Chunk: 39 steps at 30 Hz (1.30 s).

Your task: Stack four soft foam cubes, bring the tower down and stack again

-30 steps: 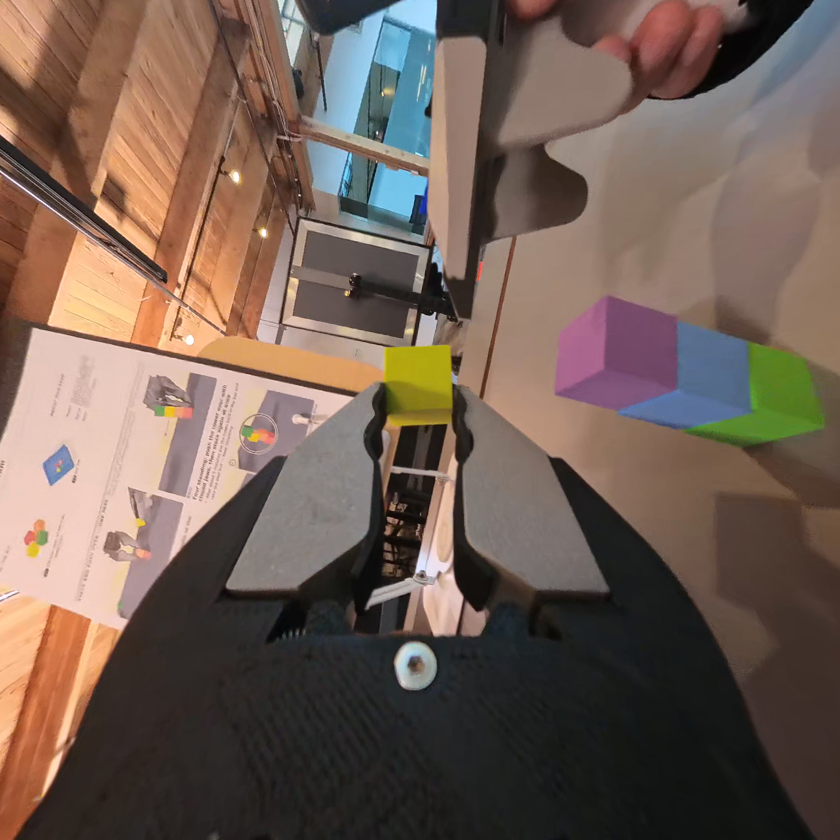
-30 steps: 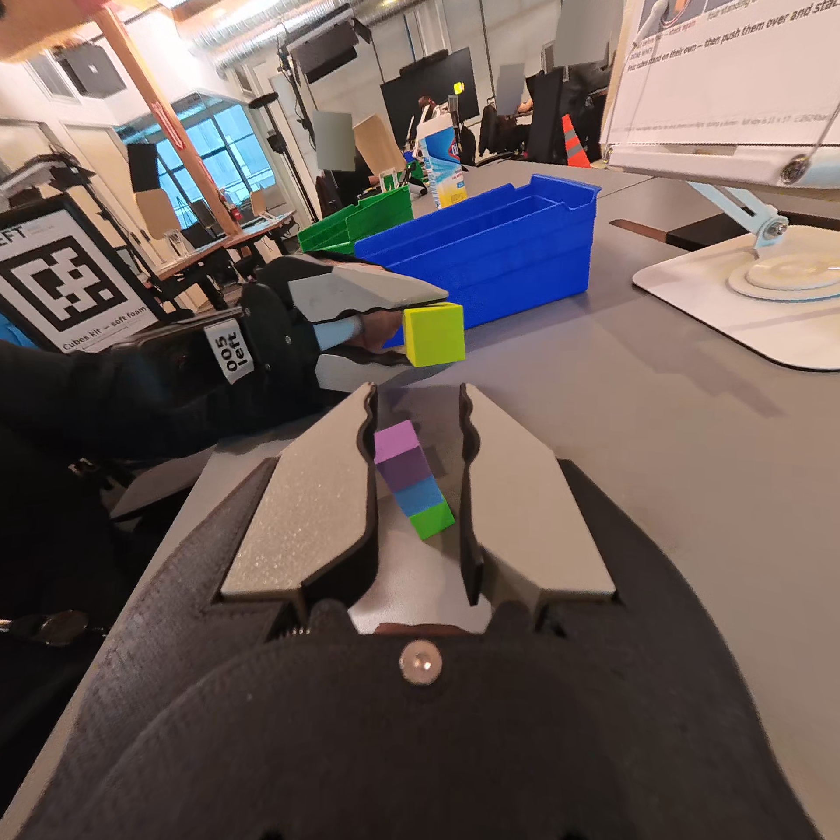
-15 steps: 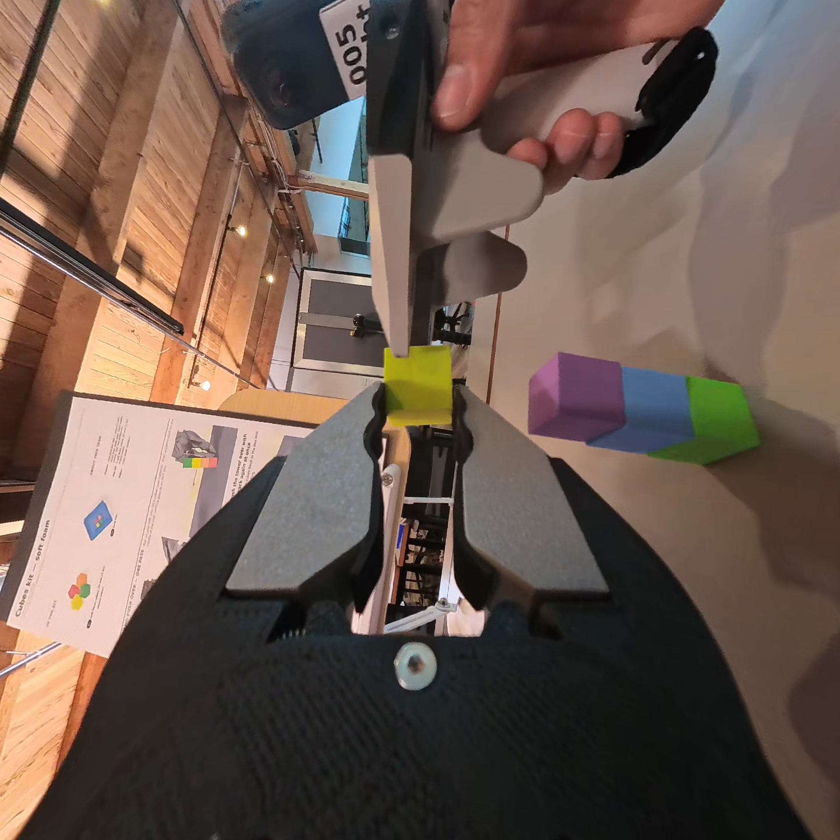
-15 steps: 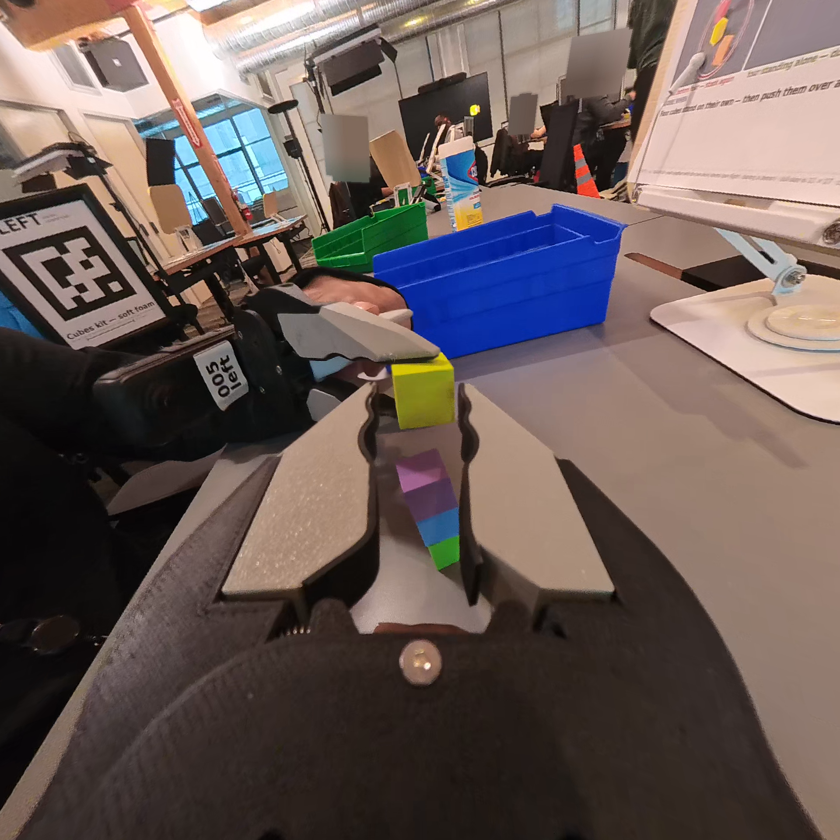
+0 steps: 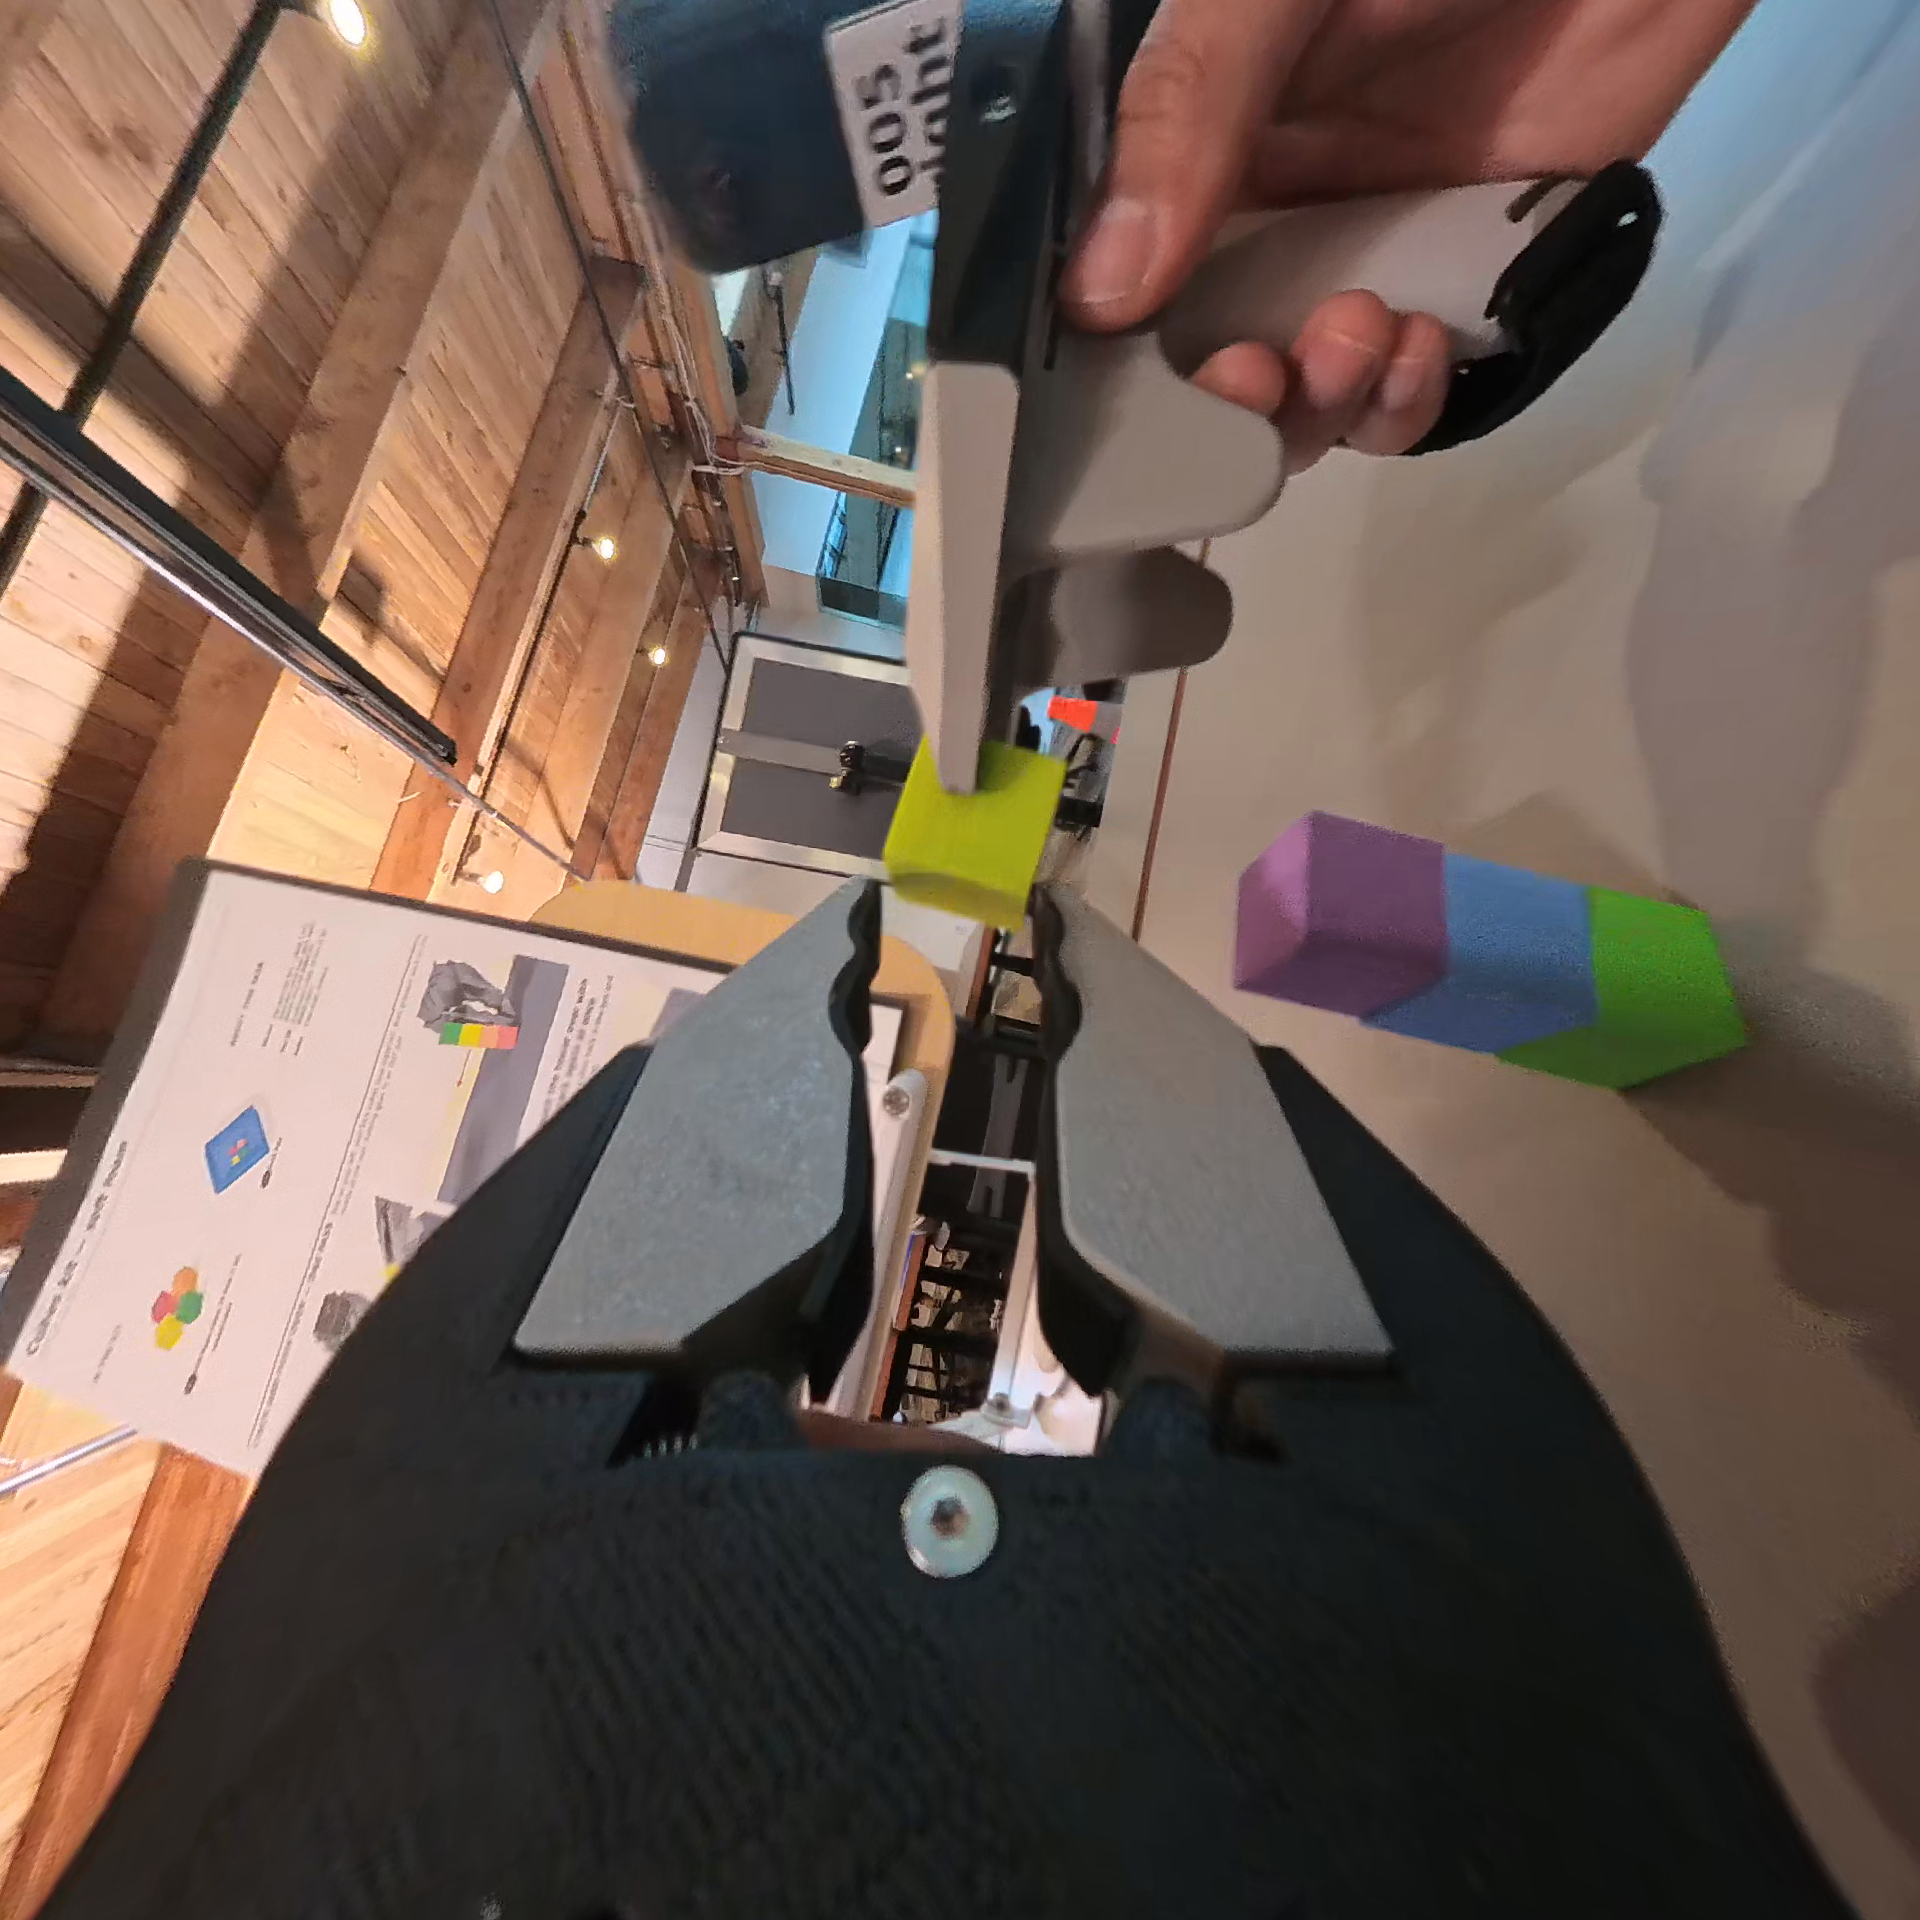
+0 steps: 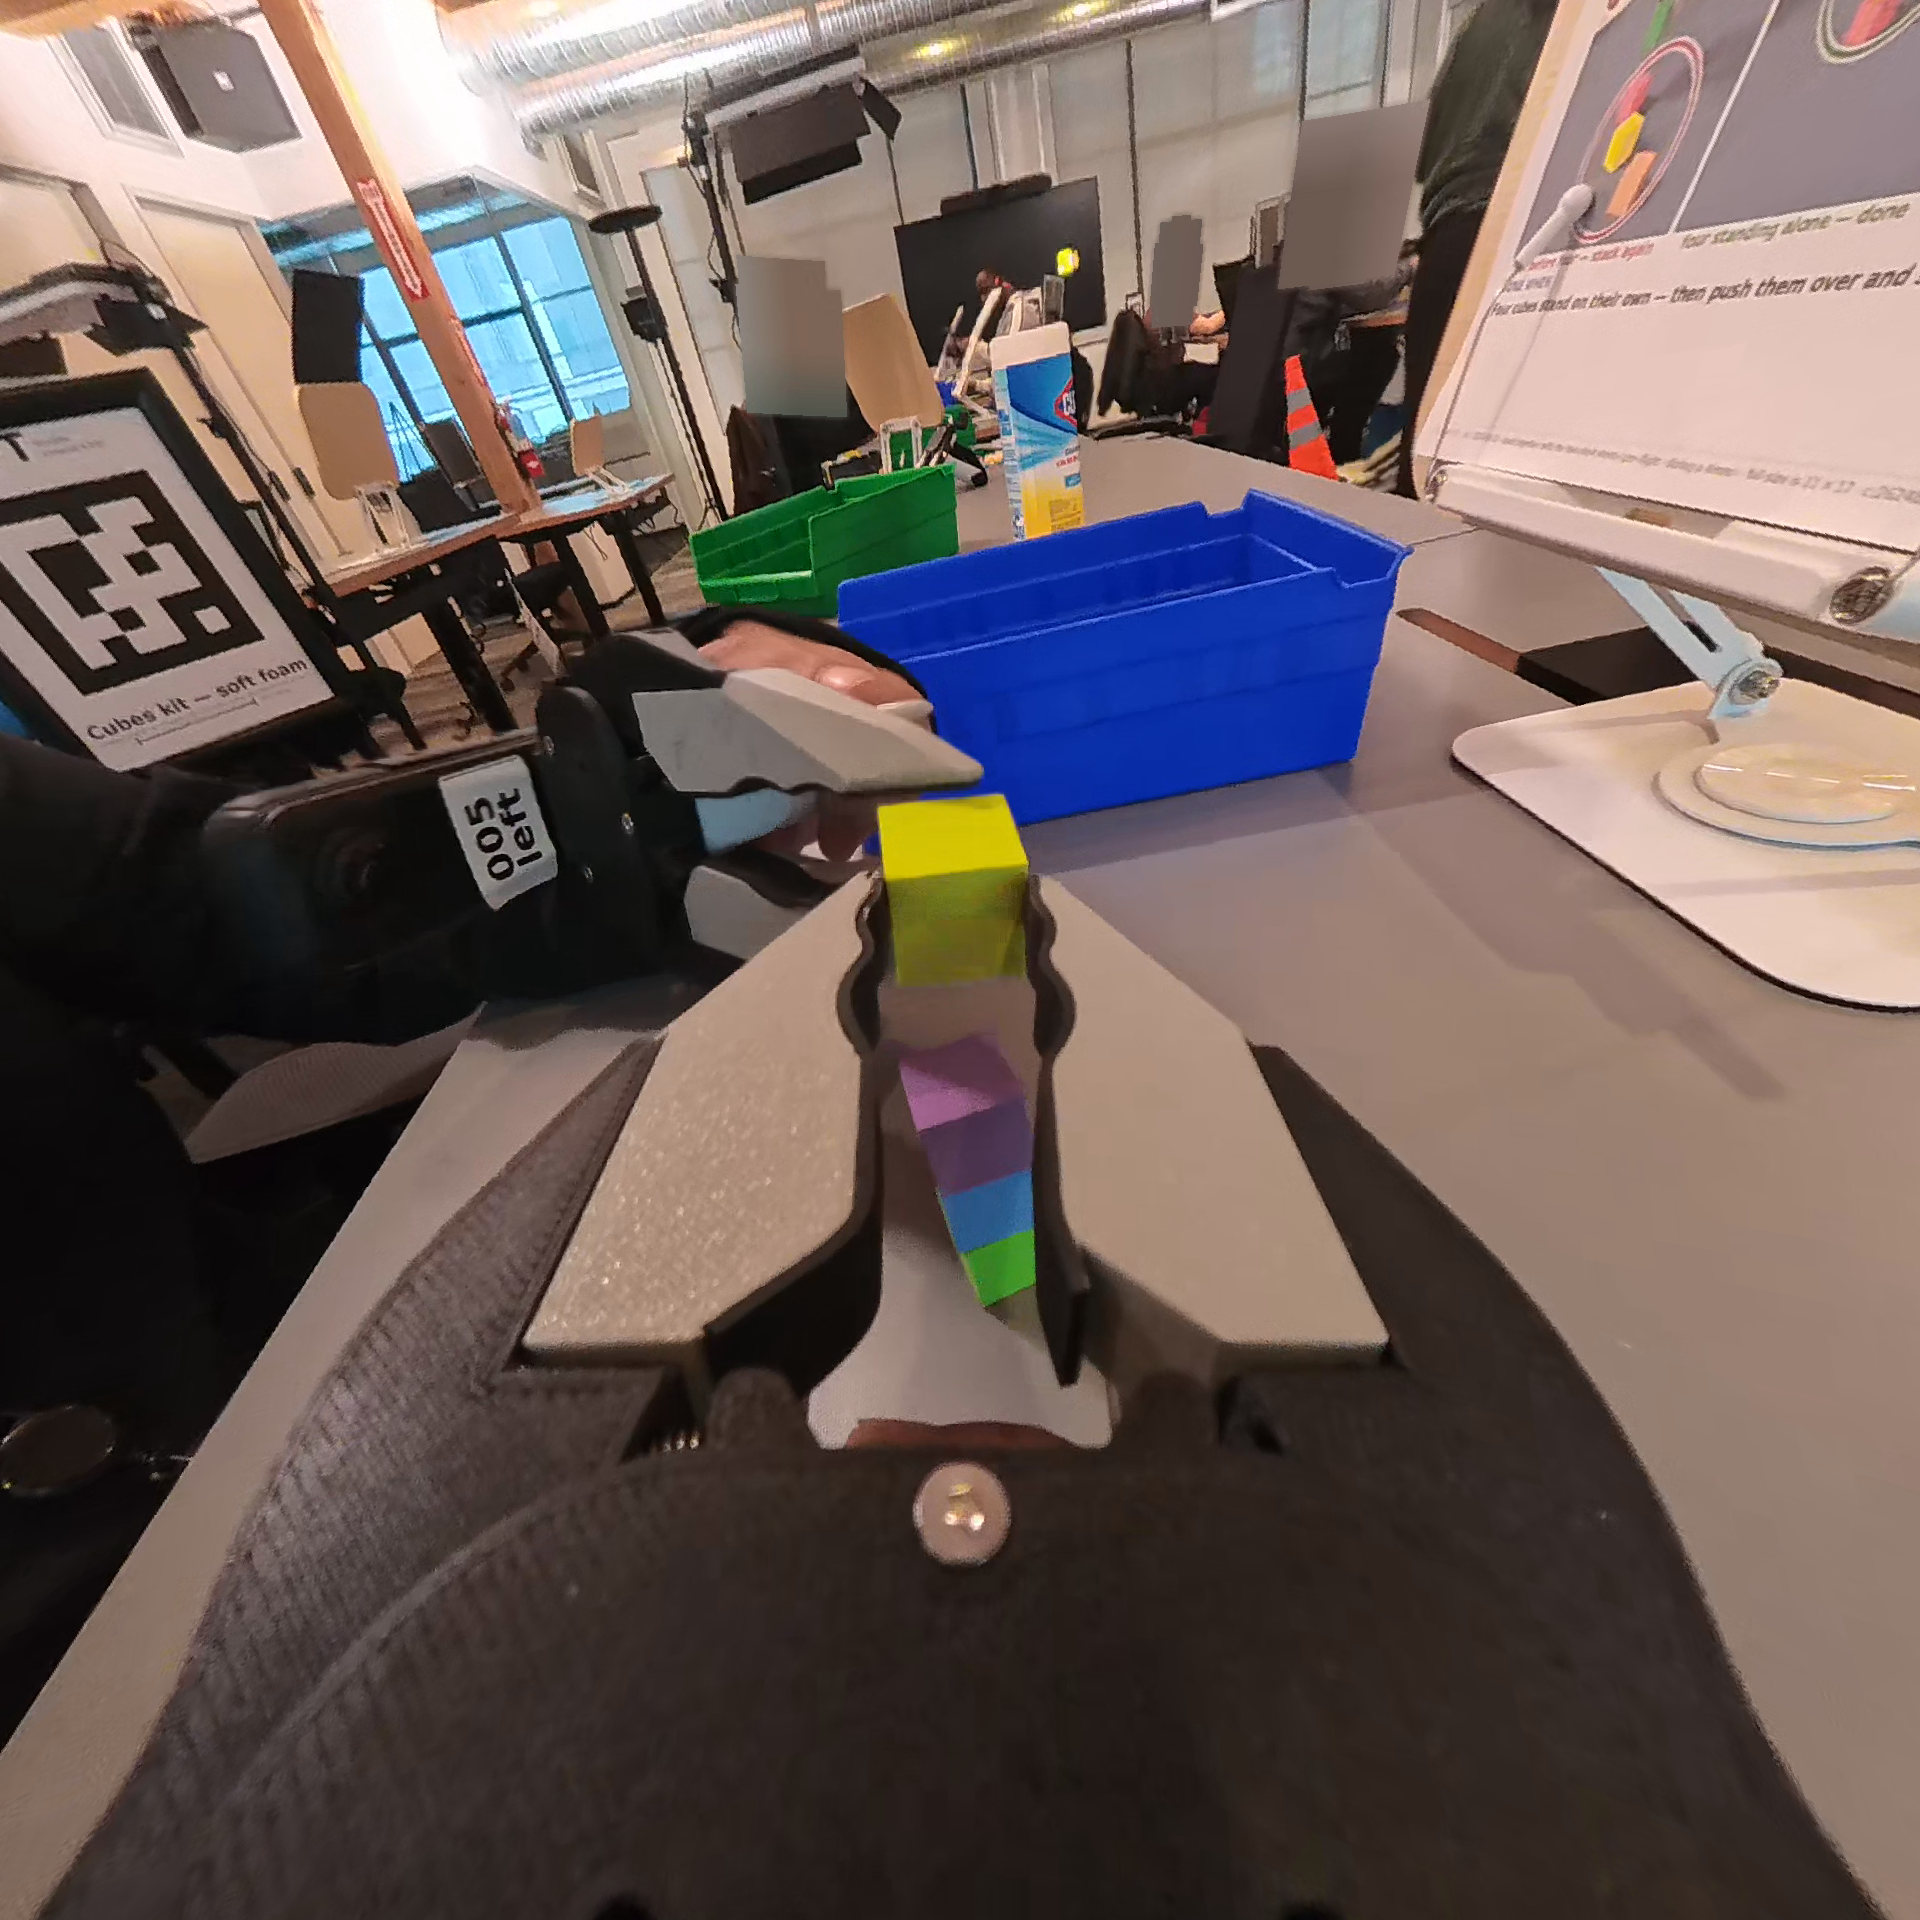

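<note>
Pinching the yellow cube (image 6: pixel 951 894) between narrowed tips — right tool (image 6: pixel 956 920); left tool (image 5: pixel 951 920) — grip unclear.

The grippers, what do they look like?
The left gripper and right gripper match: two grey wedge-shaped fingers with wavy inner edges, on a black textured body with a silver screw. Each carries a white tag with dark writing. A black strap hangs from the right one; a black sleeve follows the left.

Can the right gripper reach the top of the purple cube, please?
Probably yes: right gripper holds yellow cube above the purple cube, open air between them, left gripper off to the side.
</note>
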Available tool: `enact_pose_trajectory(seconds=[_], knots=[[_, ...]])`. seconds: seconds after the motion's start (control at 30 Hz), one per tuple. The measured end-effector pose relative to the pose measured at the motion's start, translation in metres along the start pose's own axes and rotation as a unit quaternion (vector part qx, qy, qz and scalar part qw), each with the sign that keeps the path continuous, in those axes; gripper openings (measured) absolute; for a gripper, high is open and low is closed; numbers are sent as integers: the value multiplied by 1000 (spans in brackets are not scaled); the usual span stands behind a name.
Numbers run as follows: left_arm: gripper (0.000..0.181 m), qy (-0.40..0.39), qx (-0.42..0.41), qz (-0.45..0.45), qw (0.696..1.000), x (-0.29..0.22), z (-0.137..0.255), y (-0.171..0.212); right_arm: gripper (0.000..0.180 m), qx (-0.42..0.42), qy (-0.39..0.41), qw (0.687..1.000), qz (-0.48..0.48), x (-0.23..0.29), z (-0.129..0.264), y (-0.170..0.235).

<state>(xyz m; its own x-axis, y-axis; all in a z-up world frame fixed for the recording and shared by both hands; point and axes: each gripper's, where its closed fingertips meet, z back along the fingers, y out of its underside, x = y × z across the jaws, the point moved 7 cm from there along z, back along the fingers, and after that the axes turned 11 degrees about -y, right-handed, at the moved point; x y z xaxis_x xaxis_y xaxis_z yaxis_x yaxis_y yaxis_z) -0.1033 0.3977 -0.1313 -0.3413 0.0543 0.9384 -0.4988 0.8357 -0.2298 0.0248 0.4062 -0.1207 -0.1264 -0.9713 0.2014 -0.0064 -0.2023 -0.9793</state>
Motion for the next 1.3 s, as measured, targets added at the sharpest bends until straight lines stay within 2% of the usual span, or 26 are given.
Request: enact_pose_trajectory(seconds=[0.17, 0.27, 0.37, 0.43, 0.5, 0.63, 0.73, 0.8, 1.0, 1.3], knots=[[23, -19, 13, 46, 999, 18, 10, 13, 23, -25, -12, 1000, 0, -4, 11, 1], [13, -43, 67, 72, 994, 24, 9, 33, 23, -11, -33, 999, 2, -3, 10, 7], [13, -12, 128, 93, 987, 11, 3, 54, 23, 14, -44, 999, 13, 0, 4, 13], [14, 42, 161, 138, 976, -3, 1, 63, 24, 31, -44, 998, 22, 1, -1, 17], [12, 109, 181, 253, 944, -12, 0, 68, 24, 46, -44, 997, 31, 3, -4, 19], [10, 197, 247, 437, 842, -17, -1, 85, 24, 53, -40, 997, 44, 3, -5, 22], [11, 267, 266, 529, 761, -23, 3, 86, 24, 50, -41, 997, 42, 1, -4, 23], [10, 299, 270, 545, 736, -30, 5, 84, 24, 54, -40, 997, 41, 0, -4, 25], [14, 349, 320, 475, 742, -57, 11, 88, 24, 57, -37, 997, 42, -2, -4, 27], [13, 364, 307, 471, 743, -58, 14, 83, 23, 71, -35, 996, 44, -3, -7, 32]])
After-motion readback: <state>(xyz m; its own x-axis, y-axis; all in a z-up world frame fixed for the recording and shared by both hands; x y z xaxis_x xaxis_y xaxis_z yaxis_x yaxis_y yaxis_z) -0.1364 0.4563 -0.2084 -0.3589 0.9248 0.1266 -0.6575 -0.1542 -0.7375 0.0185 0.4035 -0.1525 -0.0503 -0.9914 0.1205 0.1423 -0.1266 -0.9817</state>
